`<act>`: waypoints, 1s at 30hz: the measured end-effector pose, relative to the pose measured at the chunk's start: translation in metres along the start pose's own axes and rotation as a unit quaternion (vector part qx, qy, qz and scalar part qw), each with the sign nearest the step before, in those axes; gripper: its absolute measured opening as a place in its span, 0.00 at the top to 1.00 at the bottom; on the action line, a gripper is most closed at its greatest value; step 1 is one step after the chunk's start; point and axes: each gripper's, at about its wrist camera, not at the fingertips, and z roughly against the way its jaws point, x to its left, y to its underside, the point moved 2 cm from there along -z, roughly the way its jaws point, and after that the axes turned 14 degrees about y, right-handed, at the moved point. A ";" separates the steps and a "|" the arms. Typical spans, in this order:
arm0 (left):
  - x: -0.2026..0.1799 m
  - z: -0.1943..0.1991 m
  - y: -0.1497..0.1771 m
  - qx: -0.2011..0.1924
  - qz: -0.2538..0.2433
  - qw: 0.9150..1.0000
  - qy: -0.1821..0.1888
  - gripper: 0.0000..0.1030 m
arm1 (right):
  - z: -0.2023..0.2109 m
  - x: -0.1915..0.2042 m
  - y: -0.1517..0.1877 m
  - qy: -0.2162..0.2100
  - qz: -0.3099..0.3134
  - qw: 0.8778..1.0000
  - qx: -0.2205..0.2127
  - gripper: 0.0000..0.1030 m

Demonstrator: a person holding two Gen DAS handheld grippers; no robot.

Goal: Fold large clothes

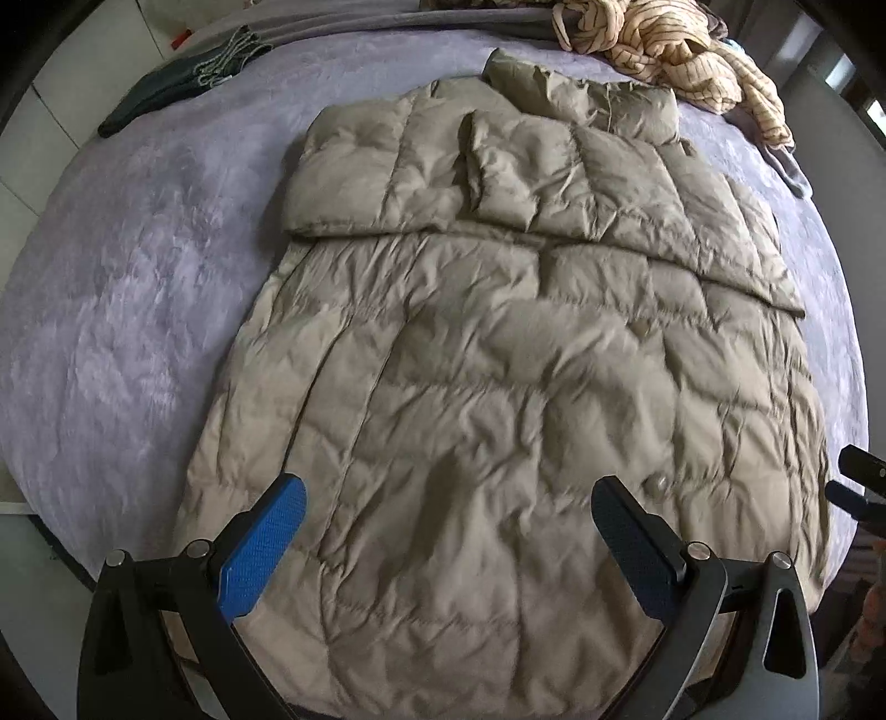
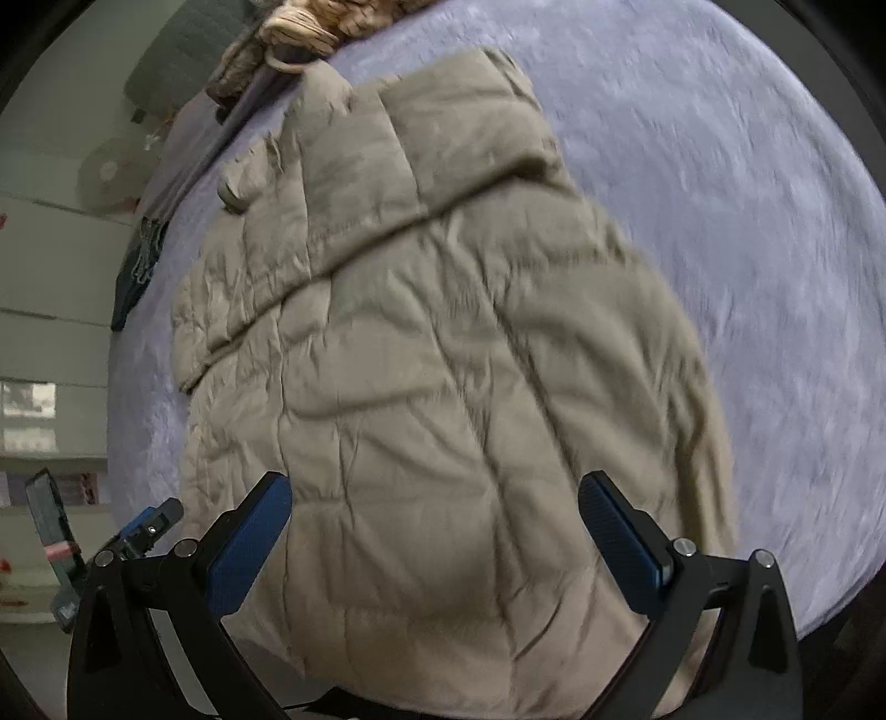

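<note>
Your bed (image 1: 111,288) carries the khaki puffer jacket (image 1: 498,360) spread flat mid-mattress. Sleeves (image 1: 432,171) look folded in across the chest already; hem-to-collar folds are prob. still left. Left tool (image 1: 448,531) and right tool (image 2: 434,526) both hang spread wide over the hem, pinching nothing.

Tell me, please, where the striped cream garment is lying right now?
In the left wrist view, the striped cream garment lies bunched at the far right edge of the purple blanket, just beyond the quilted jacket's collar.
</note>
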 end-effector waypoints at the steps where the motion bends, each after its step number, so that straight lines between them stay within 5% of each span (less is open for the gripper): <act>1: 0.004 0.000 0.005 0.002 0.000 1.000 0.003 0.00 | -0.003 -0.001 0.007 -0.007 -0.013 1.000 0.007 0.00; 7: 0.039 0.003 0.045 0.017 0.012 1.000 0.023 0.00 | -0.004 -0.006 0.055 -0.017 -0.056 0.998 0.006 0.00; 14: 0.083 0.022 0.085 0.017 0.055 0.993 0.106 0.00 | -0.003 -0.018 0.102 -0.049 -0.106 0.993 0.013 0.00; 22: 0.109 0.023 0.118 0.049 0.089 0.970 0.222 0.00 | -0.010 -0.046 0.136 -0.080 -0.178 0.980 0.029 0.00; 27: 0.118 0.001 0.139 0.104 0.098 0.957 0.252 0.00 | -0.024 -0.055 0.148 -0.101 -0.215 0.970 0.050 0.00; 30: 0.119 -0.017 0.148 0.124 0.130 0.943 0.281 0.00 | -0.032 -0.059 0.152 -0.110 -0.234 0.964 0.057 0.00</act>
